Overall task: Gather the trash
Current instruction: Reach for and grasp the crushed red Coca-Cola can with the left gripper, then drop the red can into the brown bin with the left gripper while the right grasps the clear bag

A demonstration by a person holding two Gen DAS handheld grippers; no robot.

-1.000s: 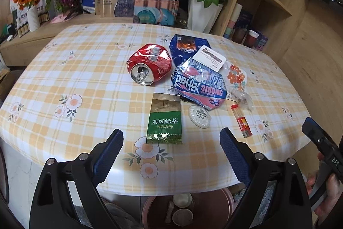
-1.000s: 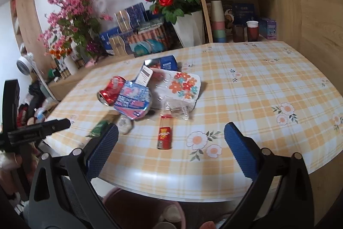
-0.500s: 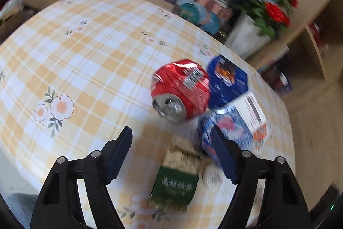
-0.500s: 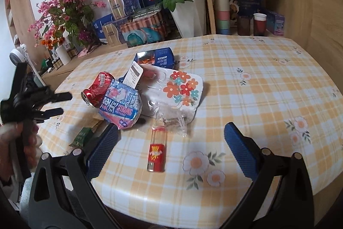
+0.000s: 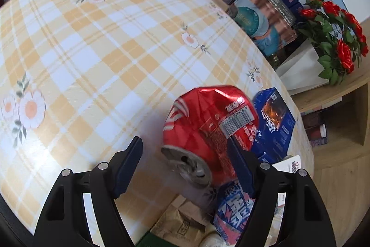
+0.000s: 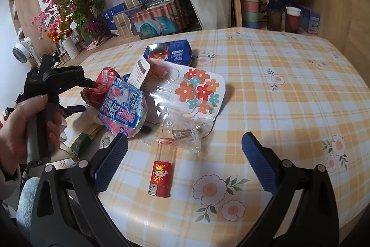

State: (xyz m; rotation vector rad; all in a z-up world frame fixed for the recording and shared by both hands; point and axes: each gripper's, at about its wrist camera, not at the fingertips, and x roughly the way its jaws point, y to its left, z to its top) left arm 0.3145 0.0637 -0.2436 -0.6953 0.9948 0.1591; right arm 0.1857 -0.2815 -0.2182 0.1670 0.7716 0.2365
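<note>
My left gripper (image 5: 185,163) stands with jaws spread, having just narrowed, around the crushed red can (image 5: 208,129), a dented aluminium cylinder lying on its side with its grey top toward me; the right-hand pad is at its flank, the left-hand pad apart from it. Beyond the right jaw lies a glossy blue carton (image 5: 272,124); below it, a crinkled blue foil wrapper (image 5: 233,207). My right gripper (image 6: 185,161) is spread wide and holds nothing, angled down over a clear-and-red lighter (image 6: 161,170). My left hand (image 6: 20,126) grips the handle, fingers curled.
</note>
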